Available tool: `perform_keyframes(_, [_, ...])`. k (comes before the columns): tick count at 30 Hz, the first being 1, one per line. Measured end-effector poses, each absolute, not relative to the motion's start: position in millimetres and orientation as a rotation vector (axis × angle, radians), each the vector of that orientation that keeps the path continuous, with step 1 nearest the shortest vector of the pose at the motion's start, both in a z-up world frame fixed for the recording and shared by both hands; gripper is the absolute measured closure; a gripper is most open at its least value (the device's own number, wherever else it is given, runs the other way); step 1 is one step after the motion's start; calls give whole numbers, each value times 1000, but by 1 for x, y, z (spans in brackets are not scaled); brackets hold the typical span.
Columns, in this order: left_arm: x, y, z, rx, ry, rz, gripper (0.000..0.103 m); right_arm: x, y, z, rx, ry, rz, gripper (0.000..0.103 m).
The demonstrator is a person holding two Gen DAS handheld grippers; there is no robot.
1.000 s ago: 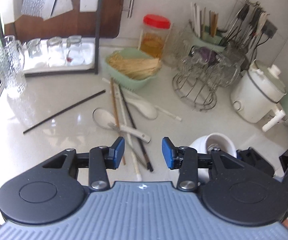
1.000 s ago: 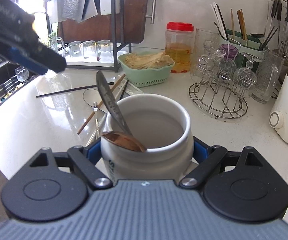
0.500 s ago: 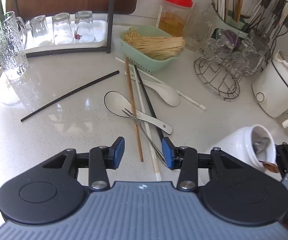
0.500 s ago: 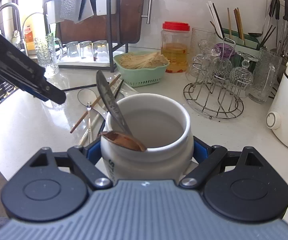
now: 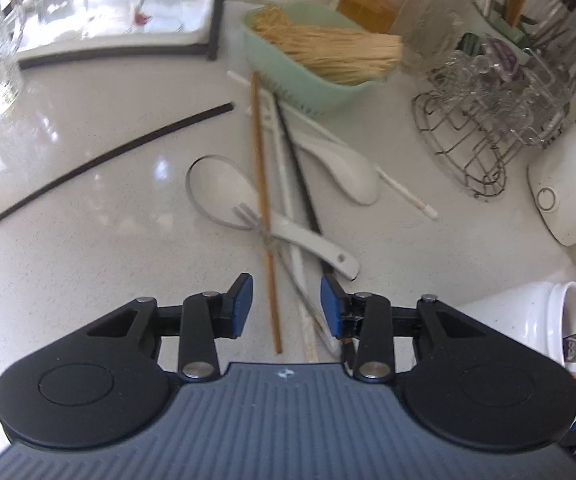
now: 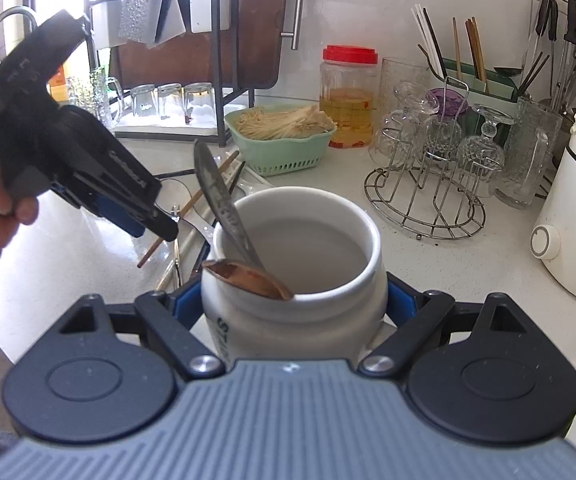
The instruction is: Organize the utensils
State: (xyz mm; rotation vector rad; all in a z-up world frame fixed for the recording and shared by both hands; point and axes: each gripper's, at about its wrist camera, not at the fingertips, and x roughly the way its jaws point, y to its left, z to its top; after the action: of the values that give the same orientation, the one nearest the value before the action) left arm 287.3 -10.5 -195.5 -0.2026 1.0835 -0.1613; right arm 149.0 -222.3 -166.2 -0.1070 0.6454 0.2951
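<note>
- White speckled tabletop [image 5: 88, 248] carries crossed utensils at 12 o'clock of the left gripper [image 5: 286, 306].
- Left jaws, just narrowing, straddle the wooden chopstick [image 5: 263, 208], not yet pressing it.
- Right gripper [image 6: 293, 304] clamps the white crock [image 6: 299, 280], apparently steadying it to receive utensils.

1. Glossy white speckled stone countertop [image 5: 88, 248].
2. On it: a long black chopstick [image 5: 108, 156], a white ceramic soup spoon [image 5: 224, 188], a pale green plastic basket [image 5: 311, 84] and a round wire glass rack [image 5: 483, 136].
</note>
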Motion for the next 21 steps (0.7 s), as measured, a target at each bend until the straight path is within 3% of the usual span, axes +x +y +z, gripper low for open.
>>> perform_keyframes(2, [290,-14,-195,-176,1068,-163,66,148,-222,-166,-107,641,293,12])
perform_keyframes(4, [294,-15,-196,-192,1072,-161,76,148,-222,-167,-106,636,292,12])
perform_keyframes(7, [299,-17,-198,-215,1083,-173,82,148,-222,-167,-108,632,291,12])
perform_keyframes(21, [308,-14,-214,-328,1201,-89,82,149,-223,-167,-112,627,302,12])
